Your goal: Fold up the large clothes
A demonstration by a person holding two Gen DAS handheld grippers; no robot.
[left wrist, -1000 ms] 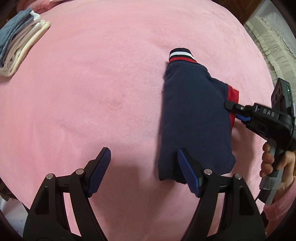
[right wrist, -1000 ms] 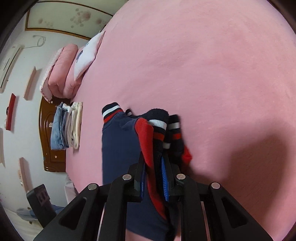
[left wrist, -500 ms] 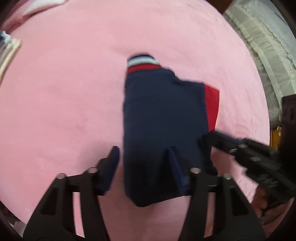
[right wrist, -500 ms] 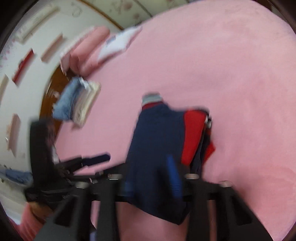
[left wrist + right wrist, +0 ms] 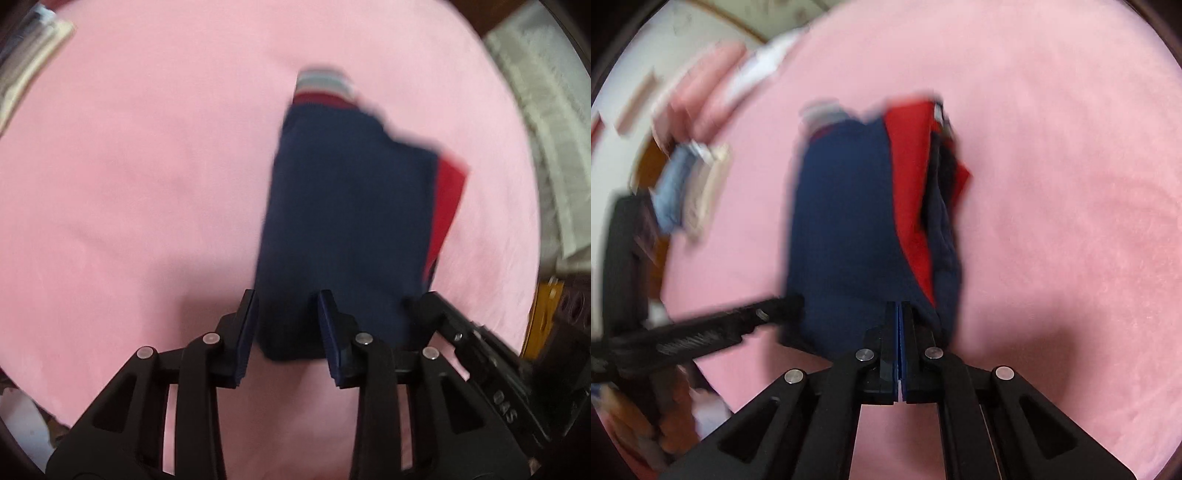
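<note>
The folded navy sweater [image 5: 347, 229] with red panels lies on the pink bed [image 5: 147, 166], its striped cuff at the far end. The left tongs [image 5: 286, 332] stand partly open, straddling its near left corner. The right tongs [image 5: 898, 332] are pressed together on its near edge. Stacked folded clothes [image 5: 690, 192] sit far left.
</note>
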